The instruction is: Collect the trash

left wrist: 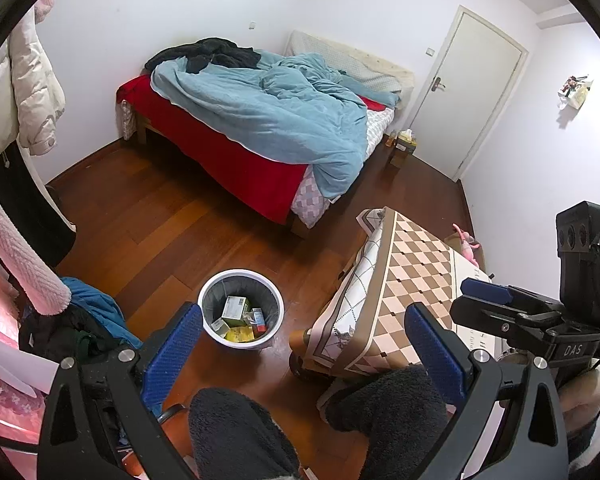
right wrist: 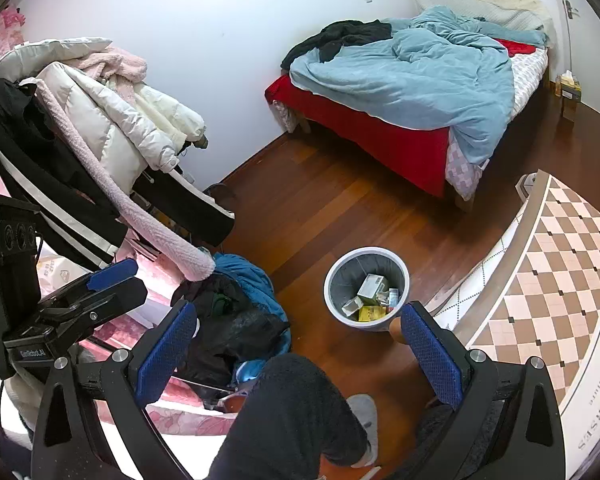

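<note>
A white trash bin (left wrist: 274, 298) with a grey liner stands on the wooden floor; it also shows in the right wrist view (right wrist: 334, 276). Inside lie several small boxes and packets (left wrist: 240, 316) (right wrist: 370, 298). My left gripper (left wrist: 302, 336) is open and empty, held high above the floor with the bin between and beyond its blue fingers (left wrist: 172, 350). My right gripper (right wrist: 298, 338) is open and empty, with the bin just left of its right finger (right wrist: 430, 356). Each gripper shows at the edge of the other's view: the right one (left wrist: 496, 300) and the left one (right wrist: 108, 280).
A bed (left wrist: 260, 128) with a blue duvet and red sheet stands at the back. A table with a checked cloth (left wrist: 404, 288) is right of the bin. Coats and clothes (right wrist: 100, 140) hang and pile at the left. My dark-trousered legs (left wrist: 236, 432) are below.
</note>
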Available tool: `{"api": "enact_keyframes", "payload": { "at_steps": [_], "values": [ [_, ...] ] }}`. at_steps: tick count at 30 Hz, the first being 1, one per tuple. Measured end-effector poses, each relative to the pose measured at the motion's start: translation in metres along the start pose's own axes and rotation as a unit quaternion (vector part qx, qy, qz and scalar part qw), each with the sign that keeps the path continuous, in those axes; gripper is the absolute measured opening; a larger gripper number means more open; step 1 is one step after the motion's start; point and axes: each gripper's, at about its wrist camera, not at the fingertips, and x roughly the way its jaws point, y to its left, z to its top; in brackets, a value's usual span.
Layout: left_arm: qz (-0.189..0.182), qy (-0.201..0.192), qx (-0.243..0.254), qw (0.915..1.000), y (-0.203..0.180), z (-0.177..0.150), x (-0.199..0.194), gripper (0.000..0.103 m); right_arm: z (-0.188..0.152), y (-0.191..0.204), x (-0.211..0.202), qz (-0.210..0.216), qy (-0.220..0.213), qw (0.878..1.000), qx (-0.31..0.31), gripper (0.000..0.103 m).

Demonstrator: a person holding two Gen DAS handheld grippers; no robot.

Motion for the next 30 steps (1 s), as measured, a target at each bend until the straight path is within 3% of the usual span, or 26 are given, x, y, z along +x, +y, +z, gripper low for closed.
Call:
{"api": "enact_keyframes", "payload": {
  "at_steps": [30],
  "values": [
    [-0.015, 0.003, 0.009, 0.9999, -0.0076, 0.0081, 0.0019, 0.103, -0.0056, -0.0047, -0.0071, -0.002, -0.002, 1.000, 0.000, 0.103]
  ]
}}
